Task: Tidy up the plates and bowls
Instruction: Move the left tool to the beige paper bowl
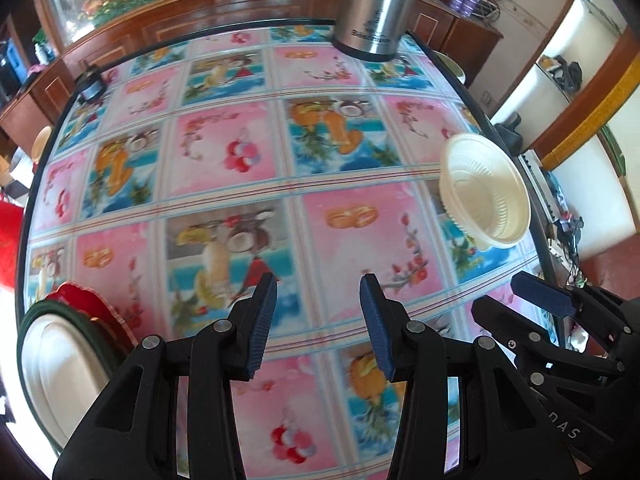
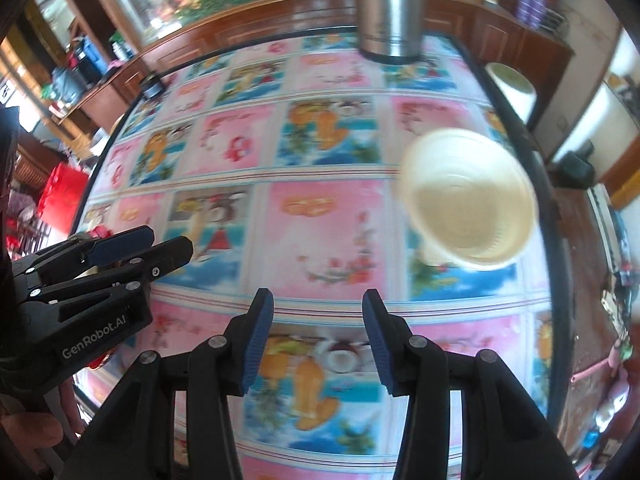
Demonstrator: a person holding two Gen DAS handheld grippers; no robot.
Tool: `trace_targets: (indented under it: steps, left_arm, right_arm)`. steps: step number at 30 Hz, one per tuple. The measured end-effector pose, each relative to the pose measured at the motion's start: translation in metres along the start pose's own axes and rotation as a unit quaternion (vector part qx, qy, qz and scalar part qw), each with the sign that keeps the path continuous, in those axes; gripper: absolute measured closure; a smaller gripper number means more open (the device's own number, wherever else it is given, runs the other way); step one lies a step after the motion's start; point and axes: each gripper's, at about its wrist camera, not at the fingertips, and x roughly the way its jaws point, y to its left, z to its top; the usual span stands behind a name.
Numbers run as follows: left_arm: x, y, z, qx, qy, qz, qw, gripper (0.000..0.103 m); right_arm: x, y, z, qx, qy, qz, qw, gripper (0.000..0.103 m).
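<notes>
We see our left gripper (image 1: 318, 316) hovering over the round table (image 1: 224, 208) with its jaws spread wide and nothing between the blue pads (image 1: 262, 326). Our right gripper (image 2: 318, 332) is likewise wide apart and empty above the patterned tablecloth (image 2: 320, 220). In the left wrist view the right gripper shows at about four o'clock, off to the side of the left one, and the two do not touch. The cream plastic bowl (image 1: 486, 190) sits upright on the cloth near the table's edge at about two o'clock from the left gripper; it appears to be more than one bowl nested, though we cannot tell how many. In the right wrist view the same bowl (image 2: 468, 200) is blurred, at about one o'clock, apart from both pads. At eight o'clock in the left wrist view a white plate (image 1: 60, 372) rests at the table's rim, lying on a dark green plate (image 1: 28, 322) with a red plate (image 1: 86, 298) under it. A steel kettle (image 1: 376, 4) stands at twelve o'clock at the far edge.
</notes>
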Motion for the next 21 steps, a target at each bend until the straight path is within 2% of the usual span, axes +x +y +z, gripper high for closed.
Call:
trace_targets:
  steps: [10, 21]
  left_arm:
    - [0.035, -0.06, 0.038, 0.024, 0.005, -0.011, 0.9996, 0.06]
    - [0.066, -0.097, 0.075, 0.022, 0.011, -0.02, 0.9995, 0.06]
  right_arm:
    - [-0.009, -0.076, 0.012, 0.047, -0.014, -0.026, 0.998, 0.053]
    - [-0.001, -0.148, 0.037, 0.081, -0.018, -0.046, 0.996, 0.051]
